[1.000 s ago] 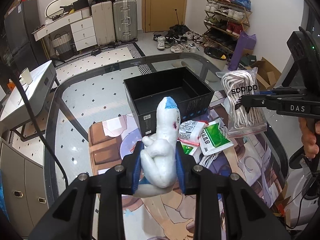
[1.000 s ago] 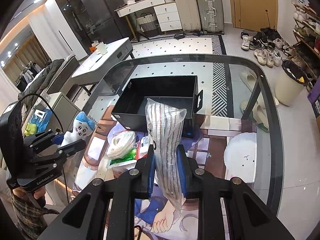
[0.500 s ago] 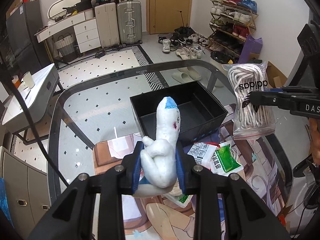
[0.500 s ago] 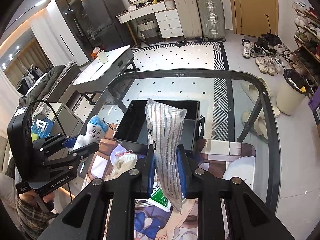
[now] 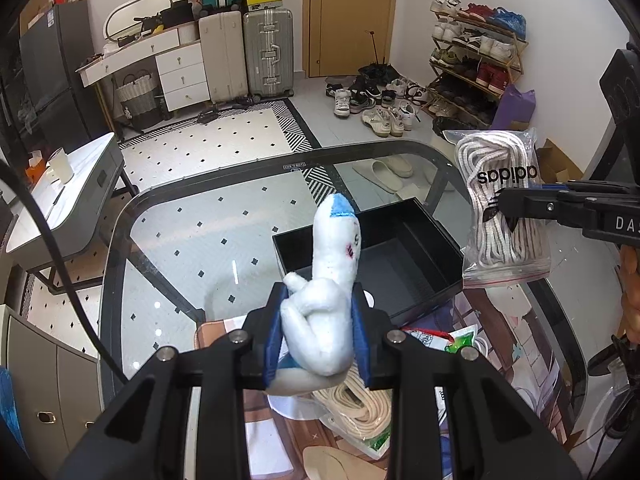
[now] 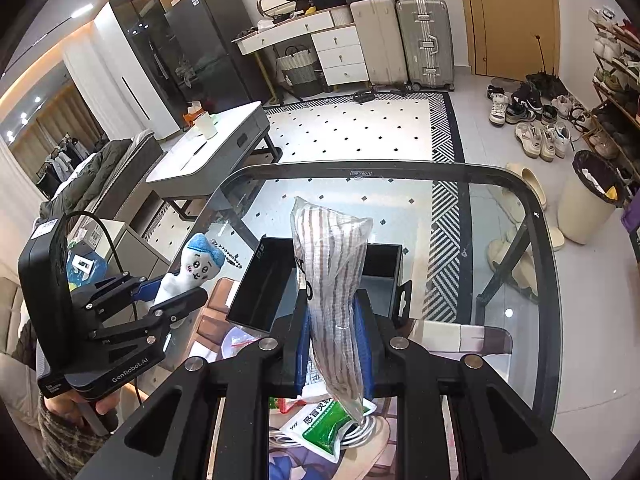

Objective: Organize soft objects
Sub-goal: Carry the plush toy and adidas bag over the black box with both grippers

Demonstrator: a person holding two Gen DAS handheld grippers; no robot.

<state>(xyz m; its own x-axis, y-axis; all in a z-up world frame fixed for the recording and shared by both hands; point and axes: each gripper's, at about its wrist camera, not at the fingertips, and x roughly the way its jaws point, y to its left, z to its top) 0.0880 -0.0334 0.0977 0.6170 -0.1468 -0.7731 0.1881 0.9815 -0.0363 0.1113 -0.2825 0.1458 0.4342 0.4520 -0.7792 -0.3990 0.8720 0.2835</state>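
Observation:
A white plush toy [image 5: 326, 300] with a blue tip is squeezed between the blue pads of my left gripper [image 5: 320, 336], which is shut on it above the table. The toy [image 6: 196, 266] and that gripper [image 6: 160, 300] also show at the left of the right wrist view. My right gripper [image 6: 334, 344] is shut on a clear zip bag of white shoelaces [image 6: 334, 280]; the same bag [image 5: 502, 208] hangs at the right of the left wrist view. An open black box [image 5: 372, 260] sits on the glass table just beyond both held items.
On the printed mat lie a bagged coil of cream rope [image 5: 356, 404] and green-and-white packets [image 6: 320, 424]. The glass table's rim [image 6: 400, 166] curves around. A white side table [image 6: 212, 152] stands at the left. A hand [image 6: 80, 404] holds the left gripper.
Both grippers have lifted and moved back from the box with their loads still held. The box and the table items look farther below and ahead than before.

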